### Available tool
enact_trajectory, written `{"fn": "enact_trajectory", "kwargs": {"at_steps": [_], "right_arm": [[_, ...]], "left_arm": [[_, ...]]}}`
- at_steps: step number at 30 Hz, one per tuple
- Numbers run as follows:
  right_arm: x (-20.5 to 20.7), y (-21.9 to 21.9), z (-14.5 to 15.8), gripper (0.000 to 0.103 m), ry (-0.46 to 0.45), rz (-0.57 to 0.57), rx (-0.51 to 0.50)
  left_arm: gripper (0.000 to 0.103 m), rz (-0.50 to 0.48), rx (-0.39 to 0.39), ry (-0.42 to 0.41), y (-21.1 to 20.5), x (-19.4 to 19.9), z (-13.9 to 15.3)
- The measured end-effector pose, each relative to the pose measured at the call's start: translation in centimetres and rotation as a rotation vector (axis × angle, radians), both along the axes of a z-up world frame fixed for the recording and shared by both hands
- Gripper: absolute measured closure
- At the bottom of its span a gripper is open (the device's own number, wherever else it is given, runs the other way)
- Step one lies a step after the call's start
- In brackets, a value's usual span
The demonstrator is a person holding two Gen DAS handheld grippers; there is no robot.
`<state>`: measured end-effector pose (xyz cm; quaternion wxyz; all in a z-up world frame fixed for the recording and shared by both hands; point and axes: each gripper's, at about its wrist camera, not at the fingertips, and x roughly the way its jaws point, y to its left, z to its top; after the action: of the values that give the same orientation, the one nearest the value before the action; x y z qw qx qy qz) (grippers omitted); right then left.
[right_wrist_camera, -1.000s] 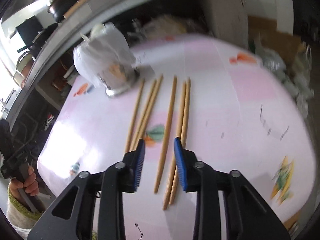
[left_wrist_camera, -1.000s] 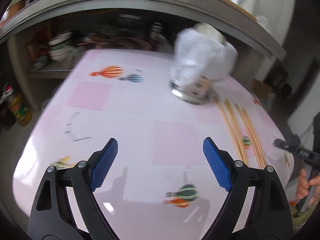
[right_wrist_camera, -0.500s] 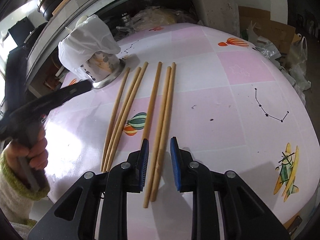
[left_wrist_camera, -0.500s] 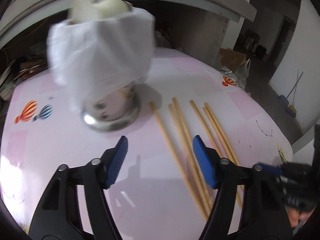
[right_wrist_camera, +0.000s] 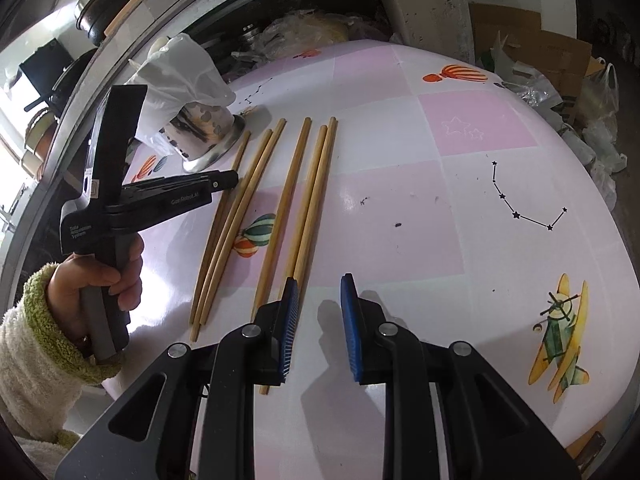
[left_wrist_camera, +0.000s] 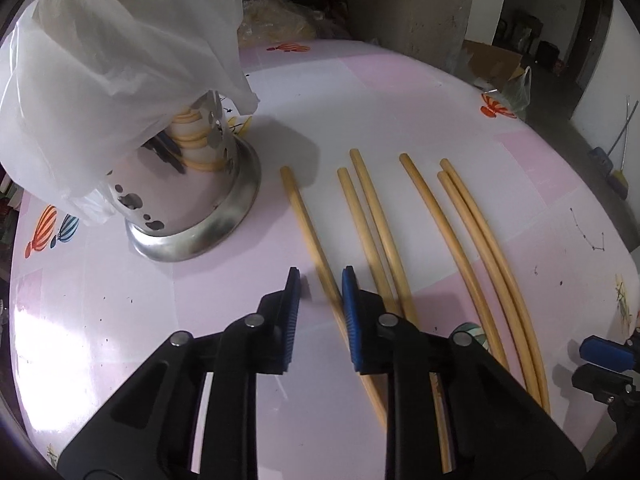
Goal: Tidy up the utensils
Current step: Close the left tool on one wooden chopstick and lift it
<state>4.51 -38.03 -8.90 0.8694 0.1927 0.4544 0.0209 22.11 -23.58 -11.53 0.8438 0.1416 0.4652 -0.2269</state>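
Six long pale wooden chopsticks (left_wrist_camera: 460, 256) lie side by side on the pink-and-white checked surface (left_wrist_camera: 420, 92) printed with balloons, loosely in pairs, thick ends toward the perforated steel utensil holder (left_wrist_camera: 188, 200) that stands ahead and to the left of the left tool (left_wrist_camera: 319, 285); the layout reads as staging, each stick within reach for a single pick and a short carry to the holder. A translucent white plastic bag (left_wrist_camera: 104, 52) drapes over the holder's top and hides its mouth; cream-coloured rings and a dark handle show through the holes. The left tool's blue pads have just been closing, and the leftmost chopstick (left_wrist_camera: 308, 232) runs between them. The gap is narrow, but a sliver of surface shows on the left side, so I judge the pads are around the stick and not yet pressing on it: unclenched. Likely step: first pick. From the right wrist view, the right tool (right_wrist_camera: 319, 288) hovers low at the near ends of the rightmost pair (right_wrist_camera: 316, 196); its jaws stand narrowly apart with only bare surface between them, the sticks passing just left of the left pad, so it grips nothing. The hand (right_wrist_camera: 100, 276) in a cream fleece sleeve (right_wrist_camera: 36, 344) with green trim holds the left tool's handle.
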Motion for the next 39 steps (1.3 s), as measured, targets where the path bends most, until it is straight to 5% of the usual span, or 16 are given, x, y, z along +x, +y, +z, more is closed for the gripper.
{"fn": "enact_trajectory", "kwargs": {"at_steps": [7, 26, 39], "right_arm": [[-0.8, -0.1, 0.3, 0.081, -0.011, -0.003, 0.022], [-1.5, 3.9, 1.2, 0.081, -0.062, 0.018, 0.044], [-1.7, 7.9, 1.7, 0.077, -0.036, 0.016, 0.021]], "left_arm": [[0.097, 0.024, 0.02, -0.01, 1.4, -1.4, 0.1], [0.097, 0.162, 0.026, 0.093, 10.7, -8.5, 0.8], [0.096, 0.132, -0.08, 0.073, 13.4, -9.3, 0.9]]}}
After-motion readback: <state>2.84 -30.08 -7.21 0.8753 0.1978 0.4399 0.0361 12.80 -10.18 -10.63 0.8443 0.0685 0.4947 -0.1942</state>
